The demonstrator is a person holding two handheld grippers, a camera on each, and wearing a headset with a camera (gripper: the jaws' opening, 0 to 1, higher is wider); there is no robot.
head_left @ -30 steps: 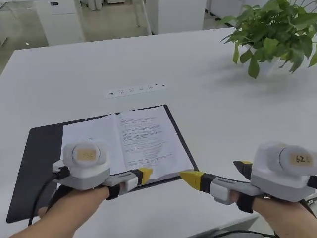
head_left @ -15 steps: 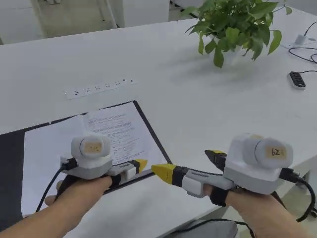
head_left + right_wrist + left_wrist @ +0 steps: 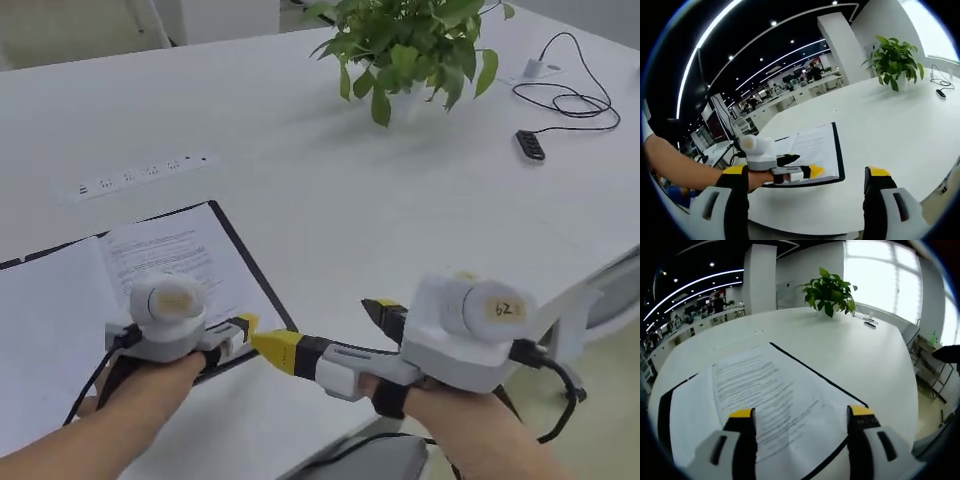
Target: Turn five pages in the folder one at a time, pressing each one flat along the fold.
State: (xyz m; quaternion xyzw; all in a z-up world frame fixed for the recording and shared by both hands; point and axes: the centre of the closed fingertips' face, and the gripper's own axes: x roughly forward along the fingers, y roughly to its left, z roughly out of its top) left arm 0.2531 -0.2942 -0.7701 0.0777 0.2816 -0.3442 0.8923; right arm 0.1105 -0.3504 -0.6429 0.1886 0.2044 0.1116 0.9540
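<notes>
Both released, jaws wide: my left hand-held gripper (image 3: 802, 412) over the printed white page (image 3: 765, 385) of the open black folder (image 3: 665, 412), right hand-held gripper (image 3: 806, 172) beside it.

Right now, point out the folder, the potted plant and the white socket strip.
folder (image 3: 170, 245), head view, on its printed right-hand page.
potted plant (image 3: 405, 45), head view, on its leaves.
white socket strip (image 3: 140, 174), head view, on its middle.
</notes>
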